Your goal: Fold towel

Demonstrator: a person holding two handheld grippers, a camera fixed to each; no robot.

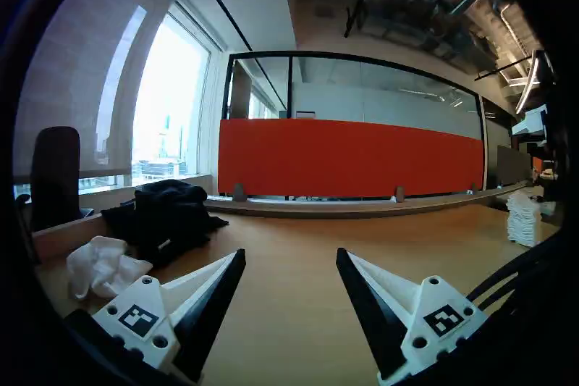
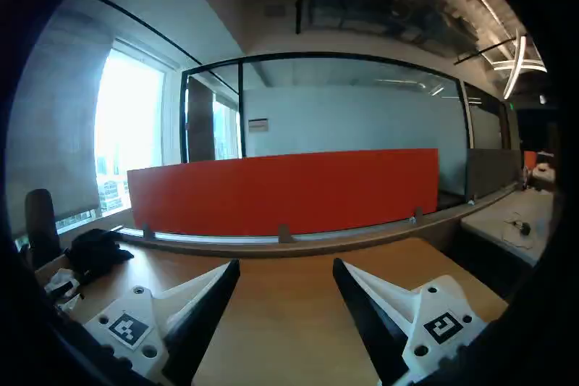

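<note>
Left claw [image 1: 290, 251], right claw [image 2: 286, 263] both spread wide above desk [image 1: 289, 227]; crumpled towel [image 1: 101, 268], axis unclear.

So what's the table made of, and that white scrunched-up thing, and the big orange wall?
The table looks like wood or wood-look laminate: it is warm brown and smooth, with a faint sheen. The white crumpled towel looks like soft cloth, since it slumps in loose folds. The orange divider panel has a flat matte face, maybe felt or painted board; I cannot tell which.

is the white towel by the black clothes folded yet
Not folded: the white cloth towel lies in a crumpled, lumpy heap on the wooden desk, beside the black garment pile.
</note>
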